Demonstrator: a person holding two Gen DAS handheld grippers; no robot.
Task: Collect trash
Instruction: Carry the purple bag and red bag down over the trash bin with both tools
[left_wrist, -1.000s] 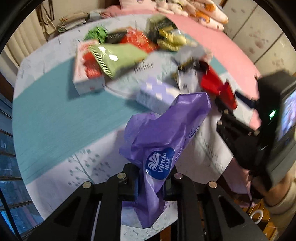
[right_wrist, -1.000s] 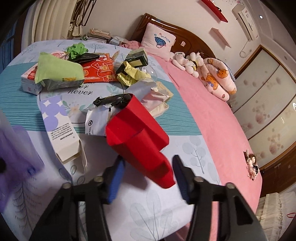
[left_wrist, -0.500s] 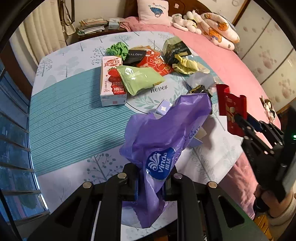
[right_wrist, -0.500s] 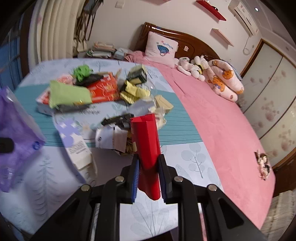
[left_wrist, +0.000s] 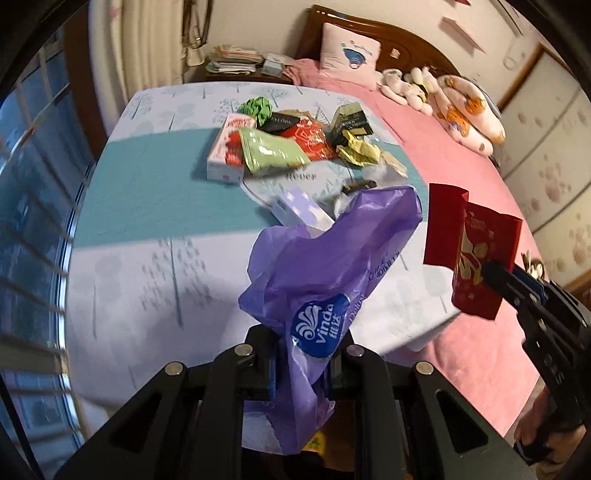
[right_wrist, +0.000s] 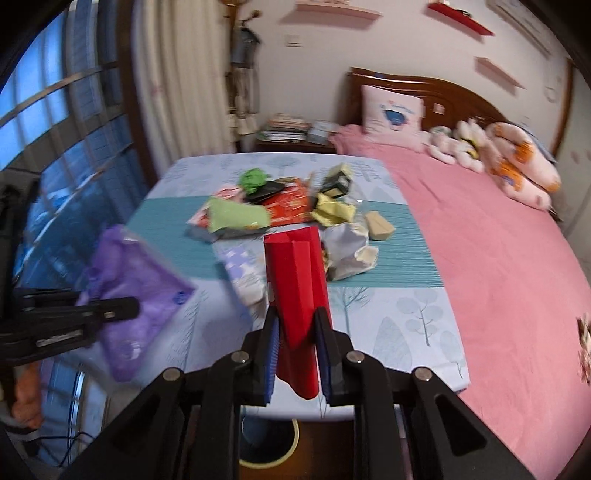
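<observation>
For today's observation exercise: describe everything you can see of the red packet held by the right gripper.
The red packet is a flattened, creased paper or card sleeve, glossy red, with gold print on one face in the left wrist view. It stands roughly upright, lifted clear of the bed, its lower part clamped in the right gripper. Nothing else touches it.

The left hand-held gripper (left_wrist: 301, 369) is showing a matte black frame of flat angular arms with triangular cut-outs, and four round silver screw heads are sitting in a row across its joints. The right hand-held gripper (right_wrist: 296, 354) is showing the same black build and silver screws, with ribbed blue pads (right_wrist: 272, 345) lining the inner faces of its fingers.
</observation>
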